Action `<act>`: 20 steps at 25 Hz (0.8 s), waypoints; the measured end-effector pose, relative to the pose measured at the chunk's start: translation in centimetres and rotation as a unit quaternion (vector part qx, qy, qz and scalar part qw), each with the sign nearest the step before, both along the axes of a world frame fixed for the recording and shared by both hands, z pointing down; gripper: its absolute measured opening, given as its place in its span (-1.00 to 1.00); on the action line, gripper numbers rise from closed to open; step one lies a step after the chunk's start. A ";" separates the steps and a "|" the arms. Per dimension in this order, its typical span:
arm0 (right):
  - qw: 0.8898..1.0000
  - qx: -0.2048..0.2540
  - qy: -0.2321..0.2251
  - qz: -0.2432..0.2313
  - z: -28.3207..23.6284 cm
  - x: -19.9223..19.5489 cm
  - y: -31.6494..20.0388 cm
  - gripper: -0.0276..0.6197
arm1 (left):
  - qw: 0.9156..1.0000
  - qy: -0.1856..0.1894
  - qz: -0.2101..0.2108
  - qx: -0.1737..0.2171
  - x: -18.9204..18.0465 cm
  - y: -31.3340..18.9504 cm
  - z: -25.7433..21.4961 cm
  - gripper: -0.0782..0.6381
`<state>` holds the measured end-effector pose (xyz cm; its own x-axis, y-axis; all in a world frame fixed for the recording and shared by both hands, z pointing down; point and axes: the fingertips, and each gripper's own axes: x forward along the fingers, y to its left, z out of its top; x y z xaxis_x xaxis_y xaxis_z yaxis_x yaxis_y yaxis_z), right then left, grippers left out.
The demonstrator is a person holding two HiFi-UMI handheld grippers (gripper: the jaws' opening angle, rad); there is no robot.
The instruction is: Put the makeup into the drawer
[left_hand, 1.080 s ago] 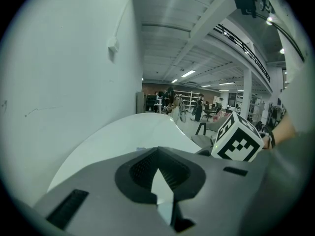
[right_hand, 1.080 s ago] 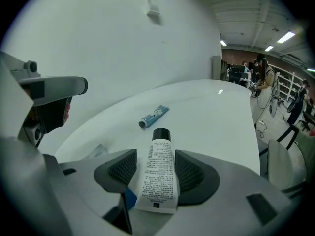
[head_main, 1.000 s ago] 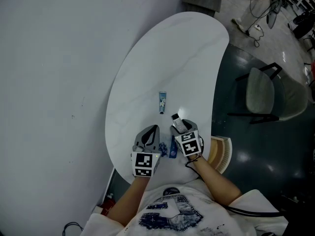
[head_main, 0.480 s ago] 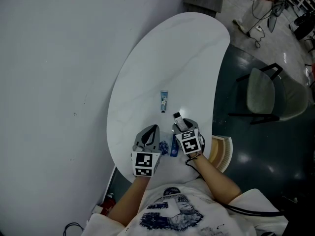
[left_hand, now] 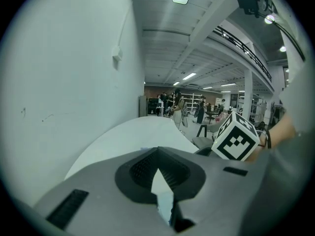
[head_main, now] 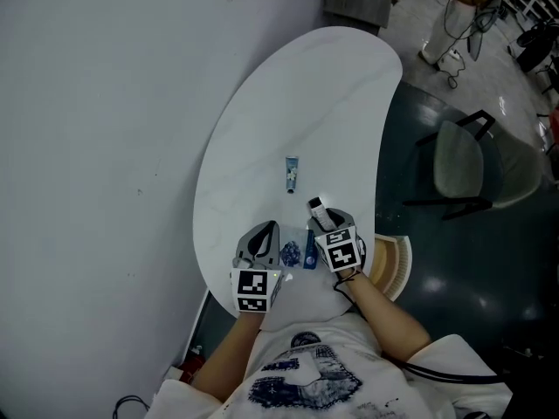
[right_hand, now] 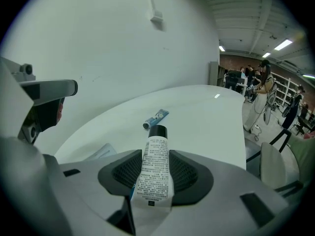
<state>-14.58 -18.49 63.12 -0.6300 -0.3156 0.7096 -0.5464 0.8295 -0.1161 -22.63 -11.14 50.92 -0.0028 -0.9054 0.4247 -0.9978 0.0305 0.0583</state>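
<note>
Plainly two grippers sit at the near end of one white curved table (head_main: 288,103). The left gripper (left_hand: 158,157) has its jaws together with nothing between them. The right gripper (head_main: 323,220) has just been closing its jaws, and they now press on the sides of a white tube (right_hand: 156,173), whose black cap pokes out past the far tips.

Two tubes can be counted: that one, and a small blue tube (head_main: 292,173) lying alone farther out on the table. Between the grippers lie two more blue things, a dark crumpled lump (head_main: 290,252) and a narrow blue pack (head_main: 309,256), both too small to name and partly covered by the right gripper. One chair (head_main: 463,160) stands to the right. A pale slatted object (head_main: 393,271) at the near right edge is half hidden by the arm; what it is cannot be told
</note>
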 end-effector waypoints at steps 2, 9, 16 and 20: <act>1.000 0.005 -0.003 0.005 -0.9 0.4 0.6 -0.34 | 1.000 -0.002 0.004 0.005 0.1 0.6 -0.5 -0.69; 0.999 0.019 -0.012 0.031 -4.0 2.0 4.3 -0.34 | 0.999 -0.004 0.029 0.021 1.1 3.9 -2.6 -0.69; 0.998 0.034 -0.022 0.053 -7.0 3.1 9.0 -0.34 | 0.998 -0.004 0.051 0.035 1.8 8.4 -4.3 -0.69; 0.997 0.040 -0.025 0.063 -8.1 3.6 11.9 -0.34 | 0.998 -0.001 0.058 0.039 2.1 11.1 -4.6 -0.69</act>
<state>-10.98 -6.59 55.03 -0.6166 -0.4480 0.6473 -0.6414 0.7627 -0.0832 -20.51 0.00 46.29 0.1028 -0.9297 0.3536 -0.9945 -0.0895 0.0536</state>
